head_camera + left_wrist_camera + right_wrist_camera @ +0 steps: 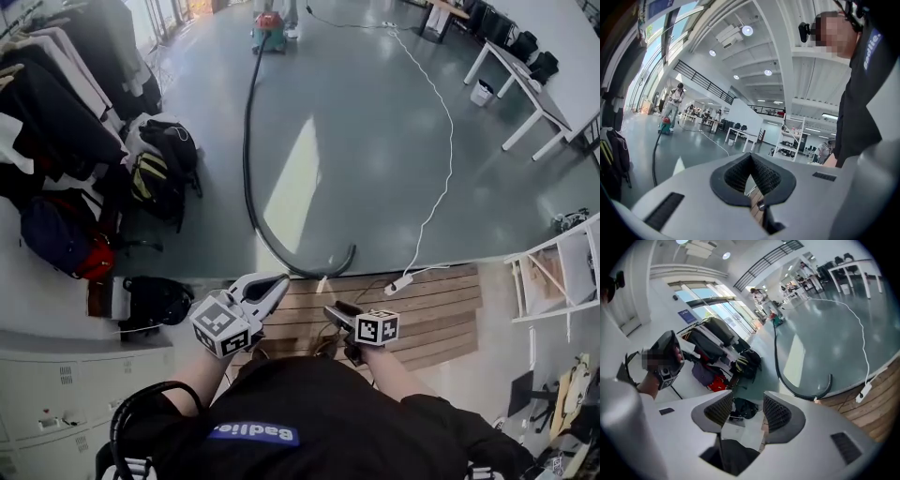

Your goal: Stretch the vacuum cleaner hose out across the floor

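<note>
The hose (pixel 247 141) was found lying on the floor, running from the vacuum cleaner (pixel 269 31) to a hooked free end just beyond the wooden platform (pixel 431 309). Both grippers were held over the platform, clear of the hose. The left gripper (pixel 272 284) was closed on nothing and the right gripper (pixel 337 311) was parted and empty. Risk judged: the white cable (pixel 445 141), ending at the platform edge near the hooked end, could be snagged.

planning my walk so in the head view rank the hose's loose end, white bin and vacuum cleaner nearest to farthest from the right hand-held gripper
From the right hand-held gripper:
1. hose's loose end, just ahead on the floor.
2. white bin, far off to the right.
3. vacuum cleaner, farthest, top of view.
</note>
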The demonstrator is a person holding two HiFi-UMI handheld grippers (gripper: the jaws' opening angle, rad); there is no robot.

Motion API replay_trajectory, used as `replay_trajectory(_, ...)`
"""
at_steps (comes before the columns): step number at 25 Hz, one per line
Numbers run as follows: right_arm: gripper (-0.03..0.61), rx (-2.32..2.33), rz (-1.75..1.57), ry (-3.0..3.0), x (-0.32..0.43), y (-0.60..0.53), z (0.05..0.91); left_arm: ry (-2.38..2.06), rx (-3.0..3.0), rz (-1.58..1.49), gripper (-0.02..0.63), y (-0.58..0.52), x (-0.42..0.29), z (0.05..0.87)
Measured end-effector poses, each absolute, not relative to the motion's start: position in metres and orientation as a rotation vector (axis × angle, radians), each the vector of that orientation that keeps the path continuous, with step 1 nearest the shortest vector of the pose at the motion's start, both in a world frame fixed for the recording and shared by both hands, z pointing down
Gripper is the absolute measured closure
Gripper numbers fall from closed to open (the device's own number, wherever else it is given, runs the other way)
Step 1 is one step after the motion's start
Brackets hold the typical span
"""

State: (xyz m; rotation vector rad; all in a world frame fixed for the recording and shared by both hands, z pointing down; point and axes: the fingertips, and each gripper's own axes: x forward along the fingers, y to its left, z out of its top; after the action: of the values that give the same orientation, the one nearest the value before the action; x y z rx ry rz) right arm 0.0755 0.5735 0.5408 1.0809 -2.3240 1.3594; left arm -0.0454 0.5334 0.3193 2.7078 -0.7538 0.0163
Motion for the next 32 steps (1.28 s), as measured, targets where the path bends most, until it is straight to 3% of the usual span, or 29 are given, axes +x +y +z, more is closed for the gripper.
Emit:
replay_trajectory(5, 0.373, 1.021, 1.133, -2.506, 0.014, 0.580, 0.472, -0.682, 2.741, 0.039, 0.618, 0.558, -0.078, 0.325)
replay_trajectory(13, 0.482, 0.885, 0.725, -2.826, -0.019, 0.578, 0.344, -0.724, 2.797, 0.007, 0.618, 0.578, -0.083, 0.302)
replay_trajectory(20, 0.572, 0.723, 0.558, -2.964, -0.011, 0.594, 0.288, -0.783, 2.773, -0.052, 0.618, 0.600, -0.044, 0.281)
replay_trajectory(32, 0.574, 0.688, 0.495, -3.067, 0.008, 0.620, 0.278, -0.828, 2.759, -0.019, 0.618, 0.622, -0.013, 0.282)
